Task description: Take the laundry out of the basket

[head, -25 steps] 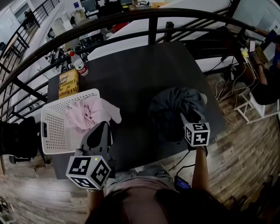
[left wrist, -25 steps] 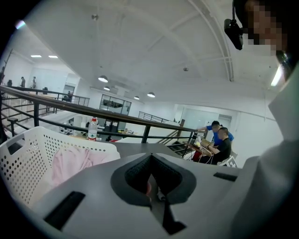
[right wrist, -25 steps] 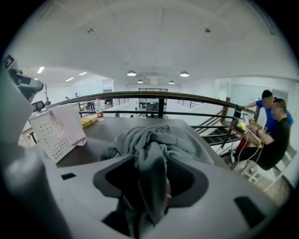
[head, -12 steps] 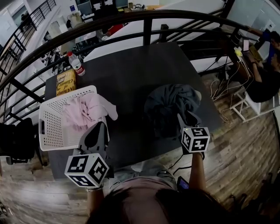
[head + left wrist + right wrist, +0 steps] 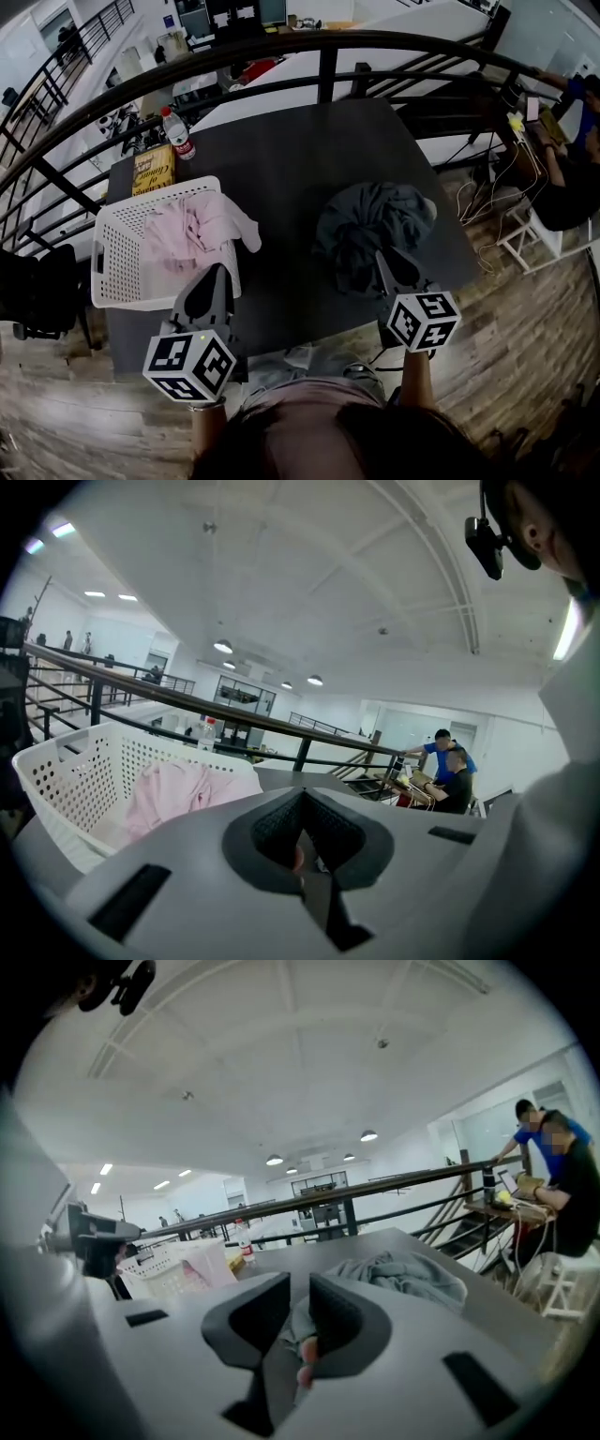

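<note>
Head view, laundry half out: grey garment (image 5: 370, 220) heaped mid-desk (image 5: 291, 155), pink laundry (image 5: 192, 230) in the white basket (image 5: 112, 258), one sleeve draped over the rim
Closed and empty, left tool (image 5: 216, 272) just short of the basket; right tool (image 5: 389, 258) hovering at the grey heap's near edge, jaws just narrowed to a slit, nothing pinched. Likely snags: a shallow pinch slipping off the pink cloth; a caught fold dragging the light basket, already at the desk's left edge, over the side
</note>
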The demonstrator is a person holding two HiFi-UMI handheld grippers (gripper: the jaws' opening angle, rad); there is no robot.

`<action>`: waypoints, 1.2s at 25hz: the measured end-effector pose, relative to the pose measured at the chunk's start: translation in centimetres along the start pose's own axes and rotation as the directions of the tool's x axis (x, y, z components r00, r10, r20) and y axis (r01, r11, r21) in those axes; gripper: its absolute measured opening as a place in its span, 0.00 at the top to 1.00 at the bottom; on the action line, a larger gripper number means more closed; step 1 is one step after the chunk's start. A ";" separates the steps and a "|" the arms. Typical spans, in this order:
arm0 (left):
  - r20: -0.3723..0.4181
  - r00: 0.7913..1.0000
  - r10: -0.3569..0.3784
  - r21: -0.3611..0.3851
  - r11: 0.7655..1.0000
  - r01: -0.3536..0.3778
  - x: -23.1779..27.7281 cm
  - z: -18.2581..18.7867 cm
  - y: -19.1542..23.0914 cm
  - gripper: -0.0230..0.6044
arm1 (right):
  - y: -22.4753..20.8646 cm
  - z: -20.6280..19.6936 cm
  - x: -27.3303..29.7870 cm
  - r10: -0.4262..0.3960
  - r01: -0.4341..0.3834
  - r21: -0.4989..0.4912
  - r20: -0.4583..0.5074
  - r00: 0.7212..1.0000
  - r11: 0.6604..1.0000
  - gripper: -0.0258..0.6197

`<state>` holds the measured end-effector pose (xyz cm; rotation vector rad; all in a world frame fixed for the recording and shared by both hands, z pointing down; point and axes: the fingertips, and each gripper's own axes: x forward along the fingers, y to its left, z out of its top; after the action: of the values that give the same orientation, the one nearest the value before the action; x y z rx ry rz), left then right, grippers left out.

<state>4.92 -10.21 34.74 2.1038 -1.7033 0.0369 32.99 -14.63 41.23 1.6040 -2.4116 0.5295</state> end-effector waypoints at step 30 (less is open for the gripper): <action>0.008 0.991 0.136 -0.043 0.990 -0.136 -4.7 0.1 6.0 0.97 | 12.5 2.8 1.5 0.195 -0.186 -0.163 0.041 0.980 0.969 0.93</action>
<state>-1.87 -6.83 35.20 1.9584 -1.8351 0.0304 21.04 -12.67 36.93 1.3493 -2.5934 0.3151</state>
